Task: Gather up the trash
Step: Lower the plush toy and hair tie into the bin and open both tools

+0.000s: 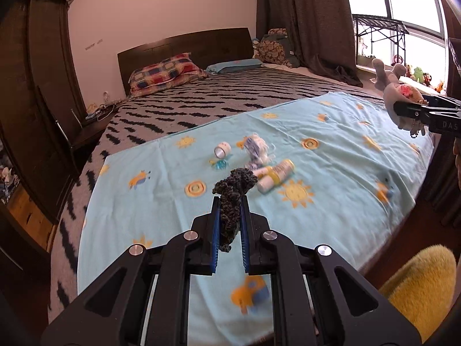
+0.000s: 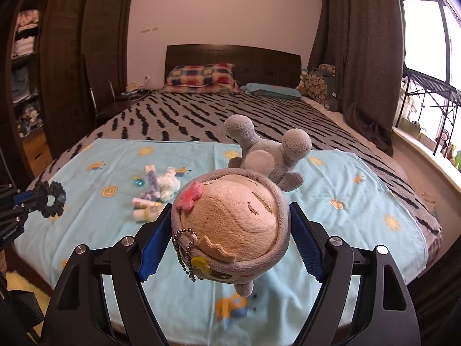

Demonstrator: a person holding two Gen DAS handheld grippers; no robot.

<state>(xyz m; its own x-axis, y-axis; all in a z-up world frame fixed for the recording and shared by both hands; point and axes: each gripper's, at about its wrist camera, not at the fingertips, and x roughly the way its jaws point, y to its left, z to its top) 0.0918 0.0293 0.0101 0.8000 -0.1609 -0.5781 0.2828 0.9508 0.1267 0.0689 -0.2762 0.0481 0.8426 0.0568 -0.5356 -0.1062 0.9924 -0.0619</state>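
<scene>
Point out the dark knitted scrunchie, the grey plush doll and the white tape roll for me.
Dark knitted scrunchie [image 1: 234, 186]: left wrist view, its bunched top above the tongs.
Grey plush doll [image 2: 230, 219]: right wrist view, the tan face.
White tape roll [image 1: 222, 149]: left wrist view, its side, on the blue sheet.

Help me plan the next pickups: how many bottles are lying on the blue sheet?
2, lying side by side mid-sheet: yellow-banded bottle and white bottle, next to the crumpled wrapper. Blur may hide others.

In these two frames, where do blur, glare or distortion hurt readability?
Left wrist view: small items on the blue sheet are smeared; the window is blown out. Right wrist view: the plush doll is sharp; fisheye bends the wardrobe.
</scene>
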